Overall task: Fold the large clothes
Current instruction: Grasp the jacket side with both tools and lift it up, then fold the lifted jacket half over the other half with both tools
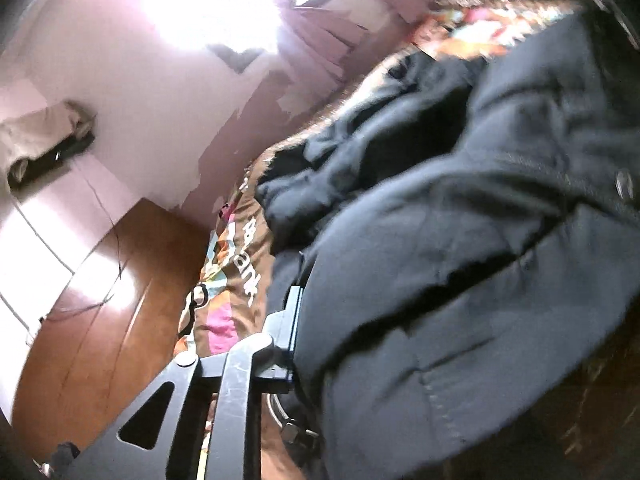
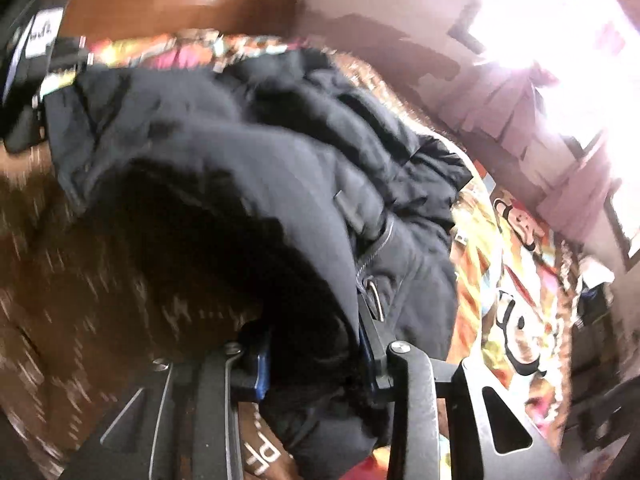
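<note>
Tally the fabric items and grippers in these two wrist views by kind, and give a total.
Dark padded jacket: 1, held by both grippers
Patterned brown blanket under it: 1
Grippers: 2, the left gripper and the right gripper, each clamped on jacket fabric
Total: 4

- The dark navy padded jacket (image 1: 460, 240) hides one of the left gripper's fingers (image 1: 294, 332).
- Jacket fabric covers the tips of the right gripper's fingers (image 2: 260, 364).
- The brown colourful patterned blanket (image 2: 520, 280) is motion-blurred.
</note>
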Action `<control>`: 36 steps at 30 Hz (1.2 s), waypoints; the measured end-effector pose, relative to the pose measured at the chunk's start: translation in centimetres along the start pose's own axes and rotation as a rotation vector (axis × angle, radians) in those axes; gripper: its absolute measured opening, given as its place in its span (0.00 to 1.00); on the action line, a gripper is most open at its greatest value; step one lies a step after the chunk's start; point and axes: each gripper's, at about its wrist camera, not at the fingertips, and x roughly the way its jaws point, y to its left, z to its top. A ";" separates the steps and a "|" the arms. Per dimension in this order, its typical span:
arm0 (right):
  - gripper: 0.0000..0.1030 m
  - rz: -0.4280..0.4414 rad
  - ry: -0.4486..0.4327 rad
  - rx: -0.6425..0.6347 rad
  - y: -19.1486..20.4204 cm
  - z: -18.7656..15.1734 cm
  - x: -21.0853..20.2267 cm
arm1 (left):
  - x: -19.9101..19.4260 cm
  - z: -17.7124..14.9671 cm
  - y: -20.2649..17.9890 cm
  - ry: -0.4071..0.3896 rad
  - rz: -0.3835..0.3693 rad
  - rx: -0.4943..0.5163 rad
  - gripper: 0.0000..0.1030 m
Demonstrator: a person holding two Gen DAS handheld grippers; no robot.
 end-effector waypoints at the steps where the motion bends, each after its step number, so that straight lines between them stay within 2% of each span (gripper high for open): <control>1: 0.31 0.026 -0.012 0.031 -0.7 0.7 -0.2 | -0.1 0.8 0.7 0.006 -0.009 -0.031 0.16; 3: 0.32 0.083 -0.038 0.084 -1.7 1.4 -0.8 | 0.1 3.0 2.6 0.025 -0.038 -0.107 0.15; 7: 0.42 0.160 -0.069 0.122 -1.8 0.9 -1.7 | 1.0 6.6 4.6 0.039 -0.064 -0.161 0.13; 9: 0.56 0.195 -0.071 0.126 -1.4 0.4 -1.7 | 1.3 7.9 4.9 0.043 -0.064 -0.159 0.13; 12: 0.75 0.186 -0.087 0.076 0.0 -0.7 -1.7 | 2.0 9.2 5.3 0.047 -0.066 -0.145 0.12; 15: 0.77 0.169 -0.091 0.013 1.9 -1.5 -1.8 | 2.8 9.1 4.9 0.055 -0.070 -0.138 0.12; 22: 0.78 0.074 -0.045 -0.127 5.9 -3.3 -0.2 | 4.1 9.0 5.6 0.068 -0.093 -0.168 0.12; 24: 0.78 -0.009 -0.047 -0.185 7.1 -3.5 0.3 | 4.1 9.0 5.8 0.070 -0.096 -0.173 0.12; 27: 0.78 -0.207 -0.044 -0.284 9.0 -3.7 1.4 | 4.1 8.8 6.1 0.072 -0.100 -0.181 0.12; 29: 0.76 -0.299 -0.043 -0.329 9.5 -3.9 2.0 | 3.9 8.5 6.2 0.069 -0.099 -0.178 0.12; 31: 0.68 -0.361 -0.060 -0.321 9.2 -4.0 1.9 | 3.6 8.1 6.2 0.061 -0.093 -0.180 0.12; 33: 0.45 -0.399 -0.084 -0.284 8.4 -4.0 1.4 | 3.1 7.2 6.0 0.048 -0.089 -0.190 0.12; 34: 0.39 -0.407 -0.092 -0.266 8.0 -4.1 1.2 | 2.7 6.6 5.9 0.041 -0.086 -0.191 0.11; 36: 0.16 -0.396 -0.111 -0.229 7.5 -4.3 0.6 | 1.7 5.2 5.6 0.022 -0.076 -0.192 0.11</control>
